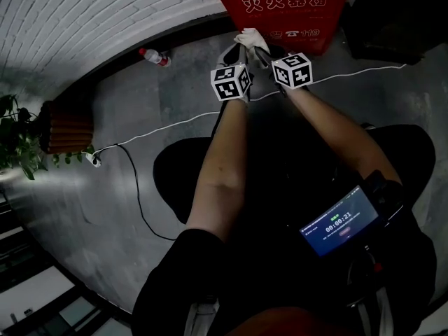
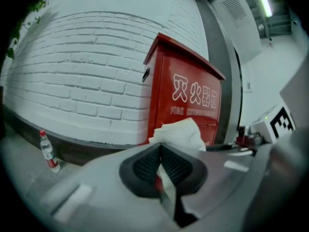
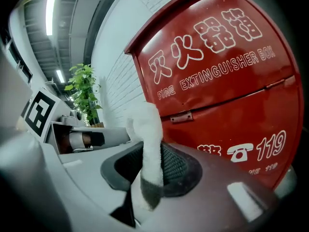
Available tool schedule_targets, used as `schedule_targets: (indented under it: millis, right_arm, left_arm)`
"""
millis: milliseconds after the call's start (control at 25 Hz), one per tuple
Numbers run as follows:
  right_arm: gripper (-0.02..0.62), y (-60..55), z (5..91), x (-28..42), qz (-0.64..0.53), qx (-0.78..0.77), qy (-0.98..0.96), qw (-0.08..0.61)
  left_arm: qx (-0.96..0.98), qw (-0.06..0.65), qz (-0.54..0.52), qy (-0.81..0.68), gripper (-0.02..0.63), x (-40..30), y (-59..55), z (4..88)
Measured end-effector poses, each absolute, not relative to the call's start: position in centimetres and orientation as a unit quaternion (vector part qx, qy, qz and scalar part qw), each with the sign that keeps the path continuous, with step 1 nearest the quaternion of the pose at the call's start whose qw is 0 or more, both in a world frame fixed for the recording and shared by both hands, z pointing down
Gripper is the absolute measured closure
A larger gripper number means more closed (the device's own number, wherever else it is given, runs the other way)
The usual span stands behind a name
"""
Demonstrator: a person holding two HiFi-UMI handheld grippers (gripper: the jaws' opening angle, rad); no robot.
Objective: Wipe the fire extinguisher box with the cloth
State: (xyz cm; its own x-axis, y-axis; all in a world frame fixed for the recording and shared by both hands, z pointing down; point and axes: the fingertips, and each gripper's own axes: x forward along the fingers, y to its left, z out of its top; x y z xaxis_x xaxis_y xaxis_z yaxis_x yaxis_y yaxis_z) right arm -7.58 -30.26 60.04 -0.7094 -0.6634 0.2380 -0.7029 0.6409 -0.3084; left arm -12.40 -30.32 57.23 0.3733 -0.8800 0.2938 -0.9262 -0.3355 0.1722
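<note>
The red fire extinguisher box (image 1: pixel 283 9) stands against the white brick wall, also in the left gripper view (image 2: pixel 190 98) and filling the right gripper view (image 3: pixel 227 71). A white cloth (image 1: pixel 250 40) is held between both grippers just in front of the box's front face. My left gripper (image 1: pixel 241 56) is shut on the cloth (image 2: pixel 179 133), which sticks out beyond its pads. My right gripper (image 1: pixel 264 53) is shut on the cloth (image 3: pixel 147 144) too, a strip standing up between its jaws. The two grippers are close side by side.
A plastic water bottle (image 1: pixel 154 57) lies by the wall base, left of the box (image 2: pixel 49 152). A white cable (image 1: pixel 168 126) runs across the grey floor to a plug (image 1: pixel 93 159). A potted plant (image 1: pixel 17 135) and wooden planter (image 1: pixel 66 126) stand at far left.
</note>
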Motion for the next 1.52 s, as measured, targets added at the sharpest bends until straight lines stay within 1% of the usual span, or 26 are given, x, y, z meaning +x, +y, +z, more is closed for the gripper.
schedule_targets:
  millis: [280, 480, 800, 1000, 1360, 1520]
  right_arm:
    - [0.503, -32.9, 60.8, -8.1, 0.196, 0.391, -0.897, 0.057]
    - [0.503, -34.8, 61.9, -6.5, 0.213, 0.423, -0.879, 0.053]
    - [0.503, -35.4, 61.6, -3.6, 0.208, 0.445, -0.869, 0.051]
    - [0.503, -35.5, 61.4, -0.1, 0.204, 0.463, -0.861, 0.046]
    - [0.500, -35.9, 59.3, 7.5, 0.185, 0.489, -0.851, 0.035]
    - [0.500, -35.8, 59.7, 11.1, 0.196, 0.511, -0.836, 0.028]
  left_arm:
    - [0.823, 0.158, 0.094, -0.537, 0.603, -12.9, -32.9, 58.0]
    - [0.825, 0.174, 0.081, -0.532, 0.603, -11.1, -34.3, 58.9]
    - [0.830, 0.174, 0.077, -0.524, 0.603, -8.1, -34.7, 59.1]
    - [0.842, 0.171, 0.070, -0.507, 0.603, -4.6, -34.4, 58.6]
    - [0.872, 0.135, 0.077, -0.463, 0.603, 1.5, -33.6, 57.1]
    - [0.870, 0.146, 0.063, -0.468, 0.603, 2.7, -33.3, 56.9]
